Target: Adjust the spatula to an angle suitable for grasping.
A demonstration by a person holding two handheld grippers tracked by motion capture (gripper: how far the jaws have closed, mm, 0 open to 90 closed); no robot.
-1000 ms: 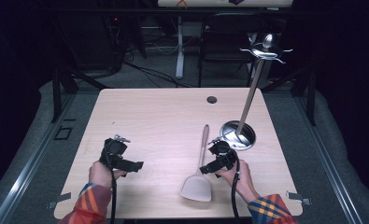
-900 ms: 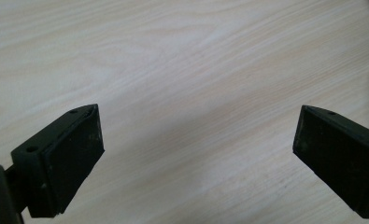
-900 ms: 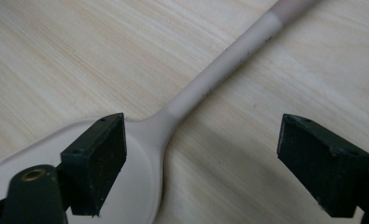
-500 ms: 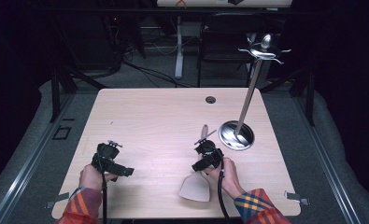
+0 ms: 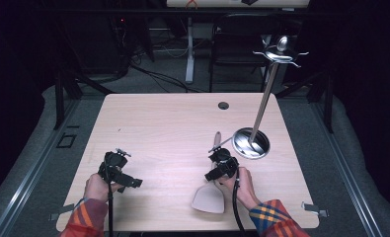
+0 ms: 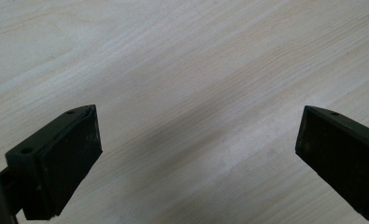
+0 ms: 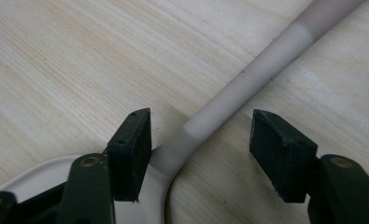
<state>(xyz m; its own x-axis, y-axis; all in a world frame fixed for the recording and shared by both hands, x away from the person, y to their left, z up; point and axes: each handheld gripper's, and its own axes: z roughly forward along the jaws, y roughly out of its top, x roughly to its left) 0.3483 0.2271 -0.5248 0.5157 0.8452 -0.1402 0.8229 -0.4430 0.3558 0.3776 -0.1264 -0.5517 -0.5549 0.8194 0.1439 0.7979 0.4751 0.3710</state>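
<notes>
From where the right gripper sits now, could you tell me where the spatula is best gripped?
Grip the spatula on its slim handle just above the neck, coming straight down from above. It lies flat on the table, and the right gripper already has open fingers on either side of that narrow part; the wide blade offers little to pinch.

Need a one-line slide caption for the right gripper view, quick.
Right gripper open, jaws astride the neck of a pale spatula lying on the wooden table.

Both sleeves (image 5: 274, 217) are plaid in orange, red, blue and yellow. Each black gripper (image 5: 221, 165) trails a black cable (image 5: 235, 205). The jaws are flat matte-black blocks with small screw holes behind their tips.
</notes>
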